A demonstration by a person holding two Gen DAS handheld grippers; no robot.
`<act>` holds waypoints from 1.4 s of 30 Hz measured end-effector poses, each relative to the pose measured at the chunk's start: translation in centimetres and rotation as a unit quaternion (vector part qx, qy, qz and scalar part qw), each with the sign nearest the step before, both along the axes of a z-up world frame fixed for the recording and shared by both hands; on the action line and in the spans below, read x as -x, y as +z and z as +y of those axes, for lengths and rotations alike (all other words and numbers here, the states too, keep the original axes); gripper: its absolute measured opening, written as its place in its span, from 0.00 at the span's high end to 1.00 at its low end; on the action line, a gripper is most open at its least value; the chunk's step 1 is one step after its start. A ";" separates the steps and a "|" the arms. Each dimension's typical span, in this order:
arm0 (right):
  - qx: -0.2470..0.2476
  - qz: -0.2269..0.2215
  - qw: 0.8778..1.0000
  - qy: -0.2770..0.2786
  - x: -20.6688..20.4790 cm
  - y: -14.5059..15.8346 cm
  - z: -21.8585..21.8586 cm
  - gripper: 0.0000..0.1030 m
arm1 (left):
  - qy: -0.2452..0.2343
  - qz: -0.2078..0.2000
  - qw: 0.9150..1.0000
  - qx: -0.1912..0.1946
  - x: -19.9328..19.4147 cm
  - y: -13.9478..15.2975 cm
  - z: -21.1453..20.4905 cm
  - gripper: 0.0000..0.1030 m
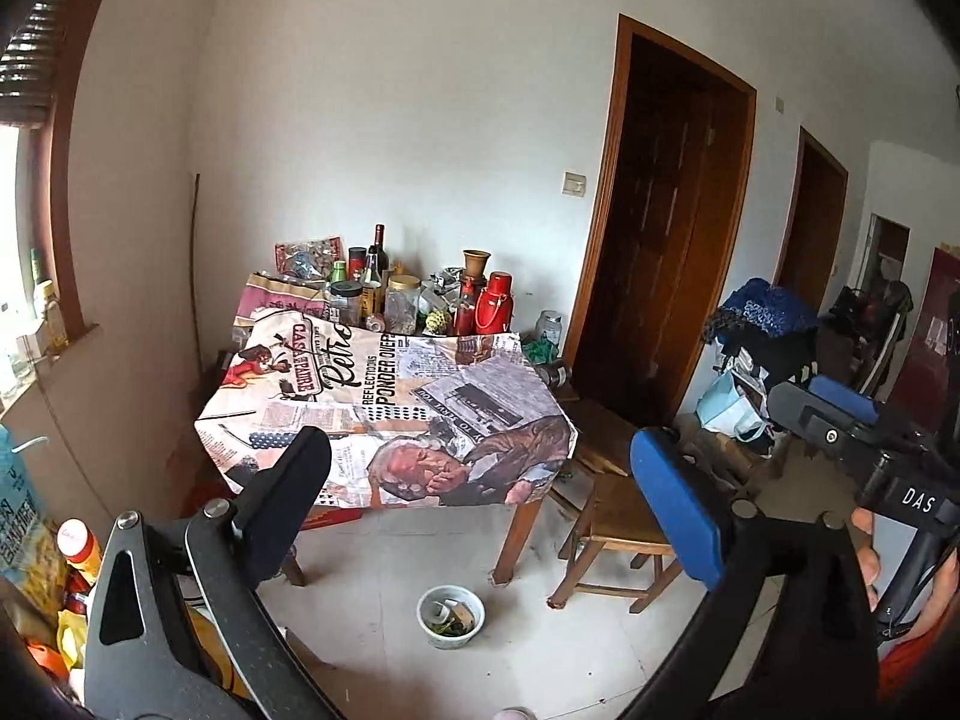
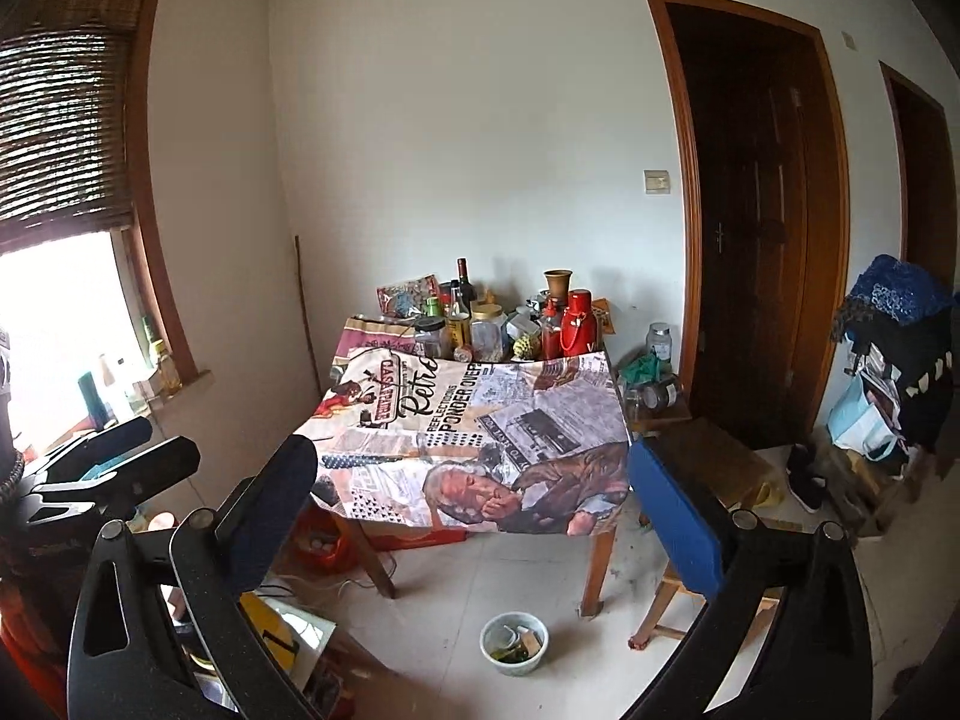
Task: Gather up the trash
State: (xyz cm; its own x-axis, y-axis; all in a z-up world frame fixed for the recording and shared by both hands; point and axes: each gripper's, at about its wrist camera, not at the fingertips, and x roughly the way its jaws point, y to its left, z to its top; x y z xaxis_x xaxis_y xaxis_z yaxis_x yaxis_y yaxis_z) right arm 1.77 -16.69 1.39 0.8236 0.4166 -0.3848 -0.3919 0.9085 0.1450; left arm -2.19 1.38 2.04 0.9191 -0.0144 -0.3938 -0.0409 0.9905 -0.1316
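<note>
A white bowl (image 1: 451, 616) with scraps of trash in it stands on the tiled floor in front of the table; it also shows in the right wrist view (image 2: 514, 642). My left gripper (image 1: 486, 498) is open and empty, held high and well back from the bowl. My right gripper (image 2: 480, 510) is open and empty too, also well back from the bowl. In the left wrist view the right gripper (image 1: 840, 408) shows at the right edge. In the right wrist view the left gripper (image 2: 120, 450) shows at the left edge.
A wooden table (image 1: 528, 531) with a printed cloth (image 1: 390, 414) stands against the wall, with bottles and jars (image 1: 408, 294) at its back. A wooden stool (image 1: 618, 534) stands at its right. Clutter lies at the left (image 1: 72, 552) and right (image 1: 750, 372). Two dark doors (image 2: 750, 228) are behind.
</note>
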 end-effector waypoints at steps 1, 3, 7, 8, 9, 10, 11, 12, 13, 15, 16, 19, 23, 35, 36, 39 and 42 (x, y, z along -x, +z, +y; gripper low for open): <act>0.001 0.000 1.000 0.000 0.0 0.0 0.1 0.00 | 0.000 0.000 1.000 -0.001 0.2 0.0 0.0 0.02; 0.003 -0.001 1.000 0.003 0.3 0.1 0.0 0.00 | 0.001 0.000 1.000 -0.003 0.5 0.0 -0.2 0.02; 0.008 -0.003 1.000 0.003 0.4 0.1 0.2 0.00 | 0.000 0.001 1.000 -0.005 0.7 -0.1 -0.3 0.02; 0.007 -0.001 1.000 0.004 0.4 0.0 0.2 0.00 | 0.000 0.001 1.000 -0.007 0.8 -0.1 -0.3 0.02; 0.006 -0.001 1.000 0.006 0.6 -0.1 0.0 0.00 | 0.000 0.001 1.000 -0.009 0.9 -0.1 -0.4 0.02; 0.006 0.000 1.000 0.007 0.7 -0.1 0.0 0.00 | 0.000 0.001 1.000 -0.010 1.0 -0.1 -0.5 0.02; 0.006 0.002 1.000 0.009 0.6 -0.1 0.1 0.00 | -0.001 0.001 1.000 -0.011 0.8 -0.1 -0.5 0.02; 0.007 0.002 1.000 0.010 0.7 -0.3 0.1 0.00 | -0.001 0.002 1.000 -0.011 0.8 -0.1 -0.5 0.02; 0.008 0.003 1.000 0.010 0.8 -0.3 0.1 0.00 | -0.002 0.003 1.000 -0.011 0.7 -0.2 -0.5 0.02; 0.011 0.003 1.000 0.012 0.9 -0.4 0.1 0.00 | -0.003 0.004 1.000 -0.011 0.6 -0.2 -0.7 0.02; 0.012 0.003 1.000 0.012 0.9 -0.3 0.1 0.00 | -0.003 0.004 1.000 -0.011 0.6 -0.2 -0.7 0.02; 0.012 0.003 1.000 0.012 1.0 -0.3 0.2 0.00 | -0.003 0.004 1.000 -0.011 0.6 -0.2 -0.7 0.02; 0.015 0.000 1.000 0.009 1.0 -0.3 0.2 0.00 | -0.002 0.004 1.000 -0.010 0.7 -0.2 -0.6 0.02; 0.021 0.004 1.000 0.007 0.9 -0.1 0.2 0.00 | 0.001 0.005 1.000 -0.004 0.2 -0.1 -0.6 0.01; 0.022 0.004 1.000 0.008 0.8 -0.1 0.2 0.00 | 0.000 0.005 1.000 -0.004 0.2 -0.1 -0.6 0.01; 0.024 0.003 1.000 0.008 0.7 -0.1 0.3 0.00 | -0.002 0.004 1.000 -0.005 0.0 0.0 -0.6 0.01; 0.024 0.003 1.000 0.008 0.7 -0.1 0.3 0.00 | -0.009 0.004 1.000 -0.004 -0.1 0.1 -0.9 0.01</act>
State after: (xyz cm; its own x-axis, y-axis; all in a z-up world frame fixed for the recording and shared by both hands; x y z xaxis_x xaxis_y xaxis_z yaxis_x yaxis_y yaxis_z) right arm 1.09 -16.39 1.30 0.8145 0.4108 -0.4097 -0.4062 0.9080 0.1031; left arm -2.10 0.53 2.10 0.9156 -0.0273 -0.4012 -0.0249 0.9919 -0.1244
